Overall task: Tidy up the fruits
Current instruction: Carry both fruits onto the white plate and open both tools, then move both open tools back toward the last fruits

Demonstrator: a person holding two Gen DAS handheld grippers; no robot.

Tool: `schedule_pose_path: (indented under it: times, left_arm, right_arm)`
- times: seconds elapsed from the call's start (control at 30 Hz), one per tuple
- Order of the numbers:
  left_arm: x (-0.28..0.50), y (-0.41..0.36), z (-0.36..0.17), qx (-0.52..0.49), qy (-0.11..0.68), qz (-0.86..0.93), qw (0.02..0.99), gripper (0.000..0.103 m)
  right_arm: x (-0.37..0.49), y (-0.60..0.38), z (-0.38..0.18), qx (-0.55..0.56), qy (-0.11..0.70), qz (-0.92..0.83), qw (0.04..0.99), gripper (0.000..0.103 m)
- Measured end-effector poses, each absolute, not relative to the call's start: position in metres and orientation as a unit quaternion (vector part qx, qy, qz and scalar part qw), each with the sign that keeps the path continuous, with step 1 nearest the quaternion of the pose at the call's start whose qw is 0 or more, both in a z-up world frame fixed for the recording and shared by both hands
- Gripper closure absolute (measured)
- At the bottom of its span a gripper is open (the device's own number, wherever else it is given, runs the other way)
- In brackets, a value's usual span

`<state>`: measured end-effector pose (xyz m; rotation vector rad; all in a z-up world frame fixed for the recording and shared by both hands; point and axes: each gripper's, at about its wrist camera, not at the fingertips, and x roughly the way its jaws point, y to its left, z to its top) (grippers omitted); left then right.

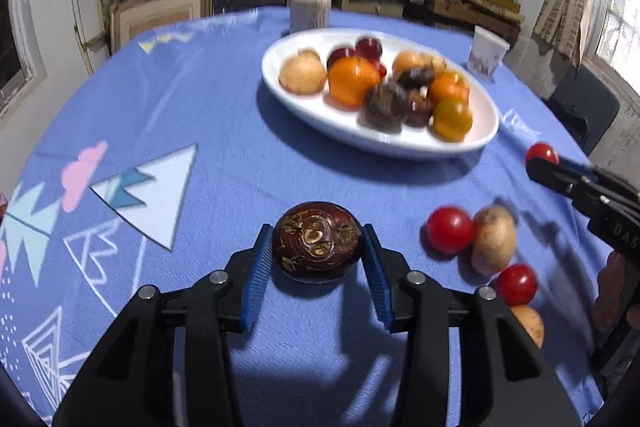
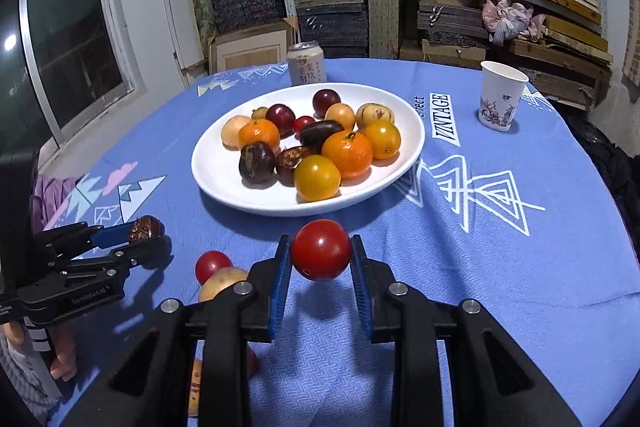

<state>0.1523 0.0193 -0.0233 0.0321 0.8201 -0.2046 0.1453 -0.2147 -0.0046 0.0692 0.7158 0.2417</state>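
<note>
The right gripper pinches a cherry tomato clear of the cloth — round and slick, it could squirt out before reaching the white plate. The left gripper clamps a dark water chestnut on the tablecloth — a nudge could roll the loose tomatoes nearby.

both wrist cameras look down along their fingers, close above the table, sharing the white plate.

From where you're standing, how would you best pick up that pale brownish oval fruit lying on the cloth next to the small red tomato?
Grip the pale oval fruit across its narrow middle, coming from above, with one pad on each long flank. It lies flat on the tablecloth, so the ends offer little hold. A red tomato touches one flank, so that pad probably has to slip between them or nudge the tomato aside.
</note>
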Motion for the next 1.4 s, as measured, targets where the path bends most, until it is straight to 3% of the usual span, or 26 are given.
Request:
schedule_pose_path:
  times: [0.33, 0.8, 1.03, 1.2, 1.4]
  left_arm:
    - [0.213, -0.011, 0.022, 0.002, 0.367, -0.117, 0.923, 0.060]
    - [0.272, -0.009, -0.013, -0.015, 0.398, -0.106, 0.911, 0.060]
    - [0.271, -0.011, -0.015, -0.010, 0.397, -0.114, 0.910, 0.058]
    - [0.258, -0.009, -0.007, -0.008, 0.380, -0.110, 0.919, 0.039]
    - [0.225, -0.001, 0.005, -0.003, 0.361, -0.104, 0.927, 0.032]
  right_arm:
    - [0.199, -0.226, 0.026, 0.048, 0.341, 0.099, 0.934, 0.073]
    - [0.281, -0.173, 0.005, 0.031, 0.382, 0.133, 0.914, 0.073]
    - [0.277, -0.168, 0.000, 0.012, 0.375, 0.126, 0.918, 0.066]
    - [0.266, -0.184, 0.016, 0.043, 0.358, 0.128, 0.924, 0.057]
    - [0.220, -0.214, 0.048, 0.092, 0.314, 0.132, 0.936, 0.044]
